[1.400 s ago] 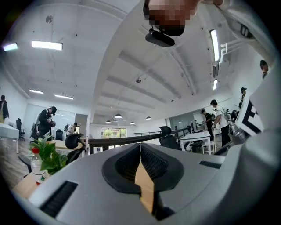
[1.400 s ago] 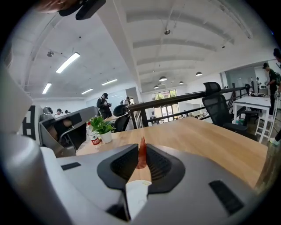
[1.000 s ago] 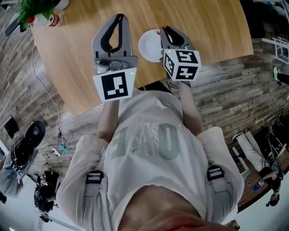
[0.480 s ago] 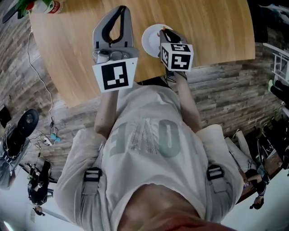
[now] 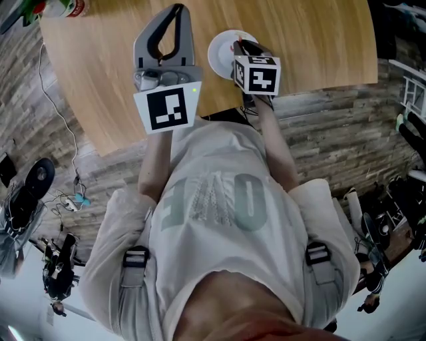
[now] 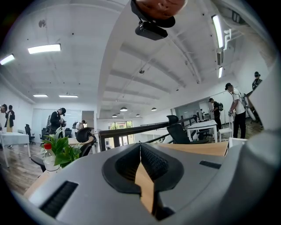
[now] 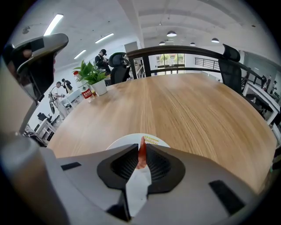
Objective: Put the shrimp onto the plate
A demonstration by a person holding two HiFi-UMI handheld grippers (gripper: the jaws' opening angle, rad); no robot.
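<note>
A small orange-red shrimp [image 7: 142,157] stands upright, pinched between the pads of my right gripper [image 7: 142,147], which is shut on it. Directly below and just ahead of those jaws lies the white round plate [image 7: 154,141] on the wooden table [image 7: 184,110]. In the head view the right gripper [image 5: 241,48] hovers over the near right part of the plate [image 5: 219,52]. My left gripper [image 5: 176,10] is held up beside it to the left, over bare table. Its jaws [image 6: 140,147] meet at the tips with nothing between them.
A potted green plant [image 7: 93,74] and a red-capped bottle [image 7: 87,93] stand at the table's far left corner. Black office chairs [image 7: 231,61] stand beyond the far edge. The table's near edge [image 5: 219,114] runs just in front of the person's body.
The right gripper with the shrimp has moved forward and sits further over the plate. The left gripper has kept its place beside it.
</note>
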